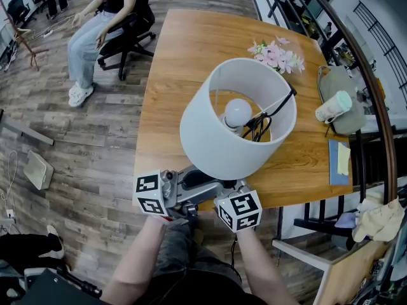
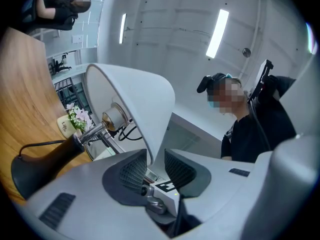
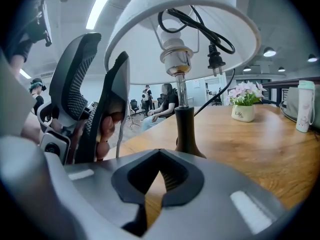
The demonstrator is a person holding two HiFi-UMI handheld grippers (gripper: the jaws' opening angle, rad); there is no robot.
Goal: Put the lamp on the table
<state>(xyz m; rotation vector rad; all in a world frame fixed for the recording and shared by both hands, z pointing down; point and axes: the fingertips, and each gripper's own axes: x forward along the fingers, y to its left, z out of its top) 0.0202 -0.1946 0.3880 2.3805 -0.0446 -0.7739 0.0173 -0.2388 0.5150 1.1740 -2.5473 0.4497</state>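
A lamp with a white shade (image 1: pixel 235 119), a bare bulb (image 1: pixel 238 112) and a dark stem (image 3: pixel 180 114) stands near the front edge of the wooden table (image 1: pixel 191 49). Its black cord and plug (image 3: pixel 216 59) are tucked up inside the shade. My left gripper (image 1: pixel 202 175) reaches up under the shade's near rim. The shade wall (image 2: pixel 150 134) runs down between its jaws, with a gap showing beside it, so my left gripper (image 2: pixel 155 161) is open around the rim. My right gripper (image 3: pixel 159 164) is shut and empty, pointing at the lamp's stem from the table edge.
A small pot of pink flowers (image 1: pixel 278 54) stands at the table's far side. At the right lie a pale bottle (image 1: pixel 334 107) on a grey bag (image 1: pixel 346 88) and a blue notebook (image 1: pixel 339 161). A person sits on an office chair (image 1: pixel 105 24) at the left. A railing runs along the right.
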